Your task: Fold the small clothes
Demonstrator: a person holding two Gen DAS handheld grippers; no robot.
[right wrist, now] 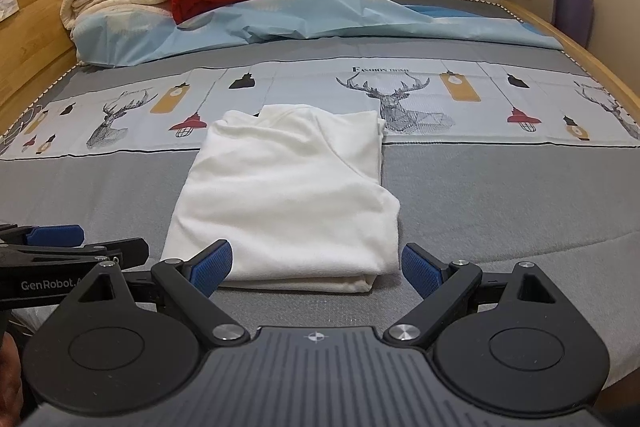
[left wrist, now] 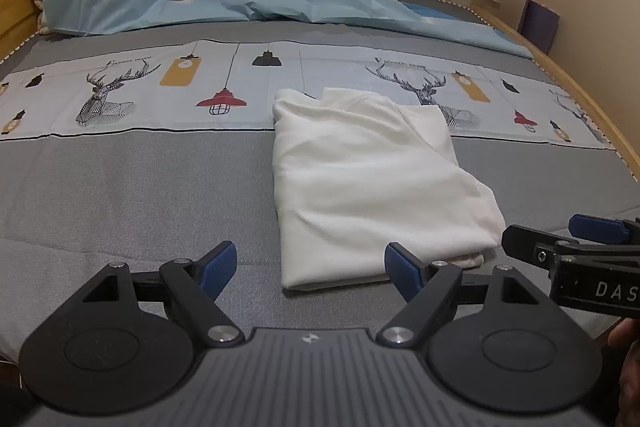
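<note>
Left hand-held gripper spread wide, holding nothing, low over grey bed cover. White garment just ahead and slightly right, lying flat, already folded to a narrow rectangle. Right hand-held gripper likewise spread and empty, near hem directly between its blue pads. Likely light, soft, limp, prone to sagging and slipping unfolded; best pinched at both near corners of hem, through all layers.

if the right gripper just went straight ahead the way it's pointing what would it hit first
Most likely the near folded edge of the white garment on the bed. The right gripper has its jaws open just short of that edge, though the exact gap is hard to judge.
</note>
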